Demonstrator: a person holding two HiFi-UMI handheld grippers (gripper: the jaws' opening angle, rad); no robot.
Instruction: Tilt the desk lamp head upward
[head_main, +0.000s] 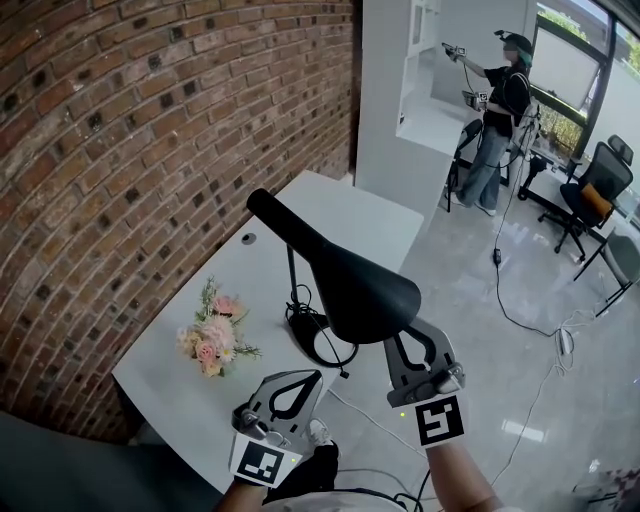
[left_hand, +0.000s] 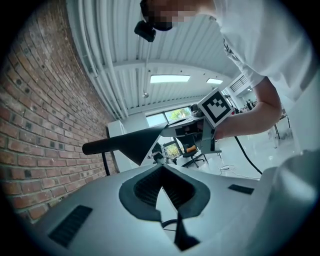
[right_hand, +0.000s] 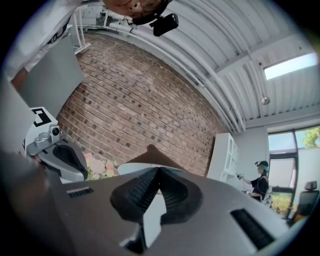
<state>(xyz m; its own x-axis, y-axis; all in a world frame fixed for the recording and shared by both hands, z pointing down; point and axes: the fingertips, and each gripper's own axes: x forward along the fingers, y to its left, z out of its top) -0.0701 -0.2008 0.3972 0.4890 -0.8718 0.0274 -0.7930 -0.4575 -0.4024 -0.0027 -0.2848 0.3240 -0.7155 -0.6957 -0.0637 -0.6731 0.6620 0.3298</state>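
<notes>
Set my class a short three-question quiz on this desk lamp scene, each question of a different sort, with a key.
1. True or false: the left gripper is clamped on the lamp head.
2. What lies on the table near the lamp's stand? A flowers; B a mug; C a book.
3. Fill in: the ___ gripper sits just below the lamp head's rim.
Key: 1 false, its jaws are shut on nothing; 2 A; 3 right gripper.

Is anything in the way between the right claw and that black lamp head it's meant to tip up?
Nothing visible is. The right claw sits just under the rim of the lamp head, with nothing between them. The flowers stand lower down, off to the side on the table.
</notes>
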